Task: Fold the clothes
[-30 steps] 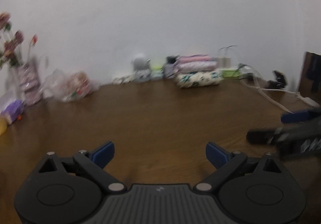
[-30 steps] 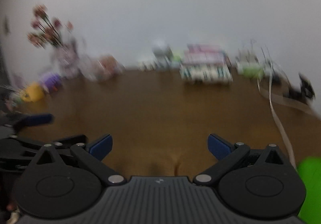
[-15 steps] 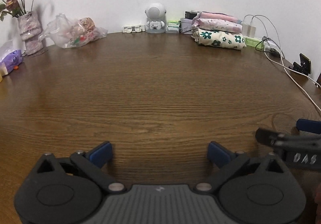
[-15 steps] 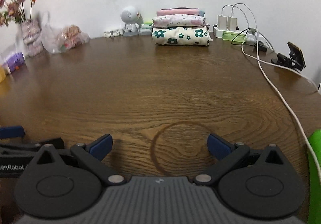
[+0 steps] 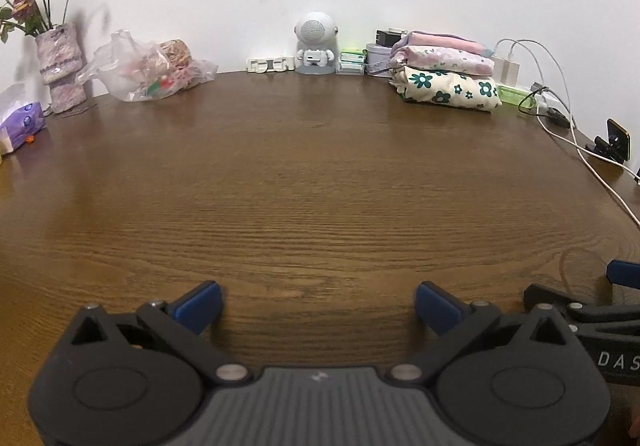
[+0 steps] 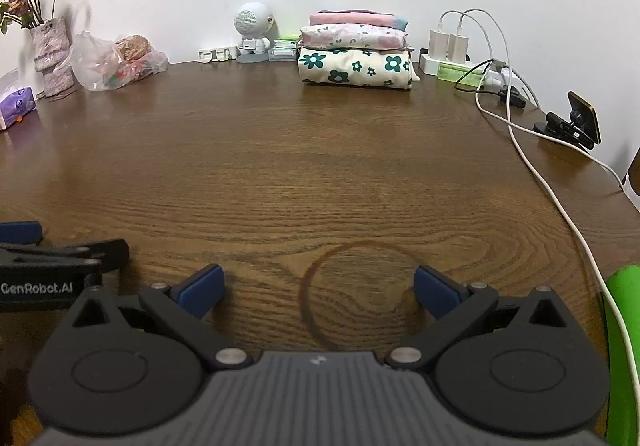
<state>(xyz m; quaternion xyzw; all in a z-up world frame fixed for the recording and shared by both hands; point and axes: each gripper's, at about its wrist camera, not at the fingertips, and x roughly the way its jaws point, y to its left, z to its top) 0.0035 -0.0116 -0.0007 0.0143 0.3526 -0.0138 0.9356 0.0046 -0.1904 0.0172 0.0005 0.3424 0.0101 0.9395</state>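
Both cams were blurry and swinging 1 second ago, now they're sharp and settled. The view tipped down, so the table fills way more of the frame and the stack of folded clothes sits higher up, near the wall.

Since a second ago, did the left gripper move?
Yes. The left gripper tipped downward: the stack of folded clothes against the wall sits higher in its view, and more table shows.
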